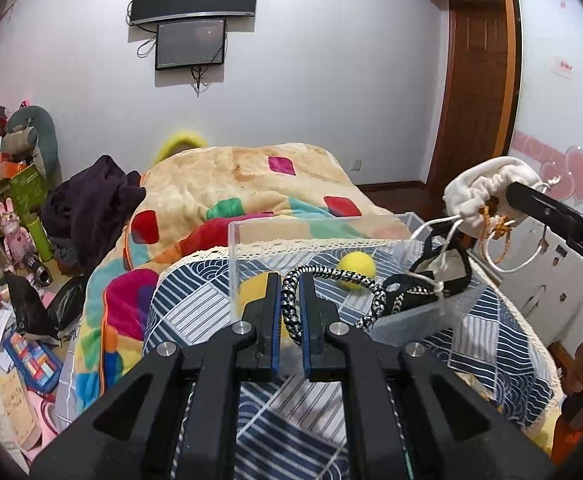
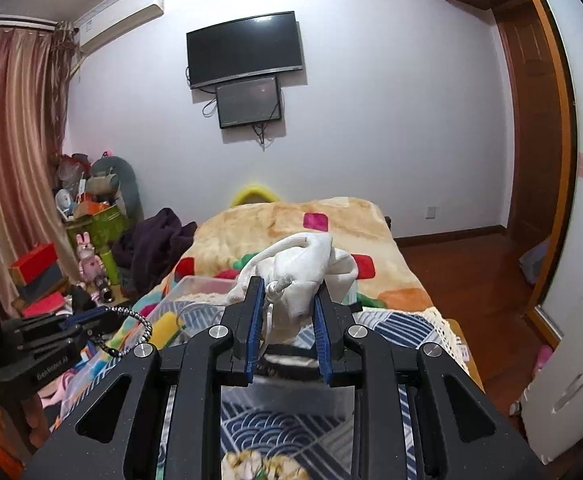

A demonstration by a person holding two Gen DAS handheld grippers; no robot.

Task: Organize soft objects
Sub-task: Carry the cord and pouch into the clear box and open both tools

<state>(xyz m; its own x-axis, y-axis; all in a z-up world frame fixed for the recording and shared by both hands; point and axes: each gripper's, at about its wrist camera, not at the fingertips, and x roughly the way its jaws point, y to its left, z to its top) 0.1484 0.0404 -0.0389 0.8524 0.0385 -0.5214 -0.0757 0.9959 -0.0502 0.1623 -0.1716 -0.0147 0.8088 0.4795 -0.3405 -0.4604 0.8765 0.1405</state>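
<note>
My left gripper [image 1: 290, 280] is shut on a black-and-white braided cord [image 1: 355, 280] that loops right toward a dark strap [image 1: 431, 276] at the clear plastic box [image 1: 251, 232]. A yellow ball [image 1: 358, 270] lies inside the box. My right gripper [image 2: 287, 292] is shut on a white drawstring pouch [image 2: 303, 268] and holds it above the box [image 2: 195, 284]. In the left wrist view the pouch [image 1: 487, 188] hangs at the right, its white cords [image 1: 491, 256] dangling. The left gripper [image 2: 87, 322] and its cord [image 2: 139, 320] show at the left of the right wrist view.
The box stands on a blue-and-white patterned cloth [image 1: 291, 400] over the bed, beside a colourful blanket [image 1: 251, 176]. Dark clothes [image 1: 91, 204] and clutter [image 1: 11, 280] lie left. A white panel [image 2: 571, 360] and wooden door [image 1: 475, 80] stand right.
</note>
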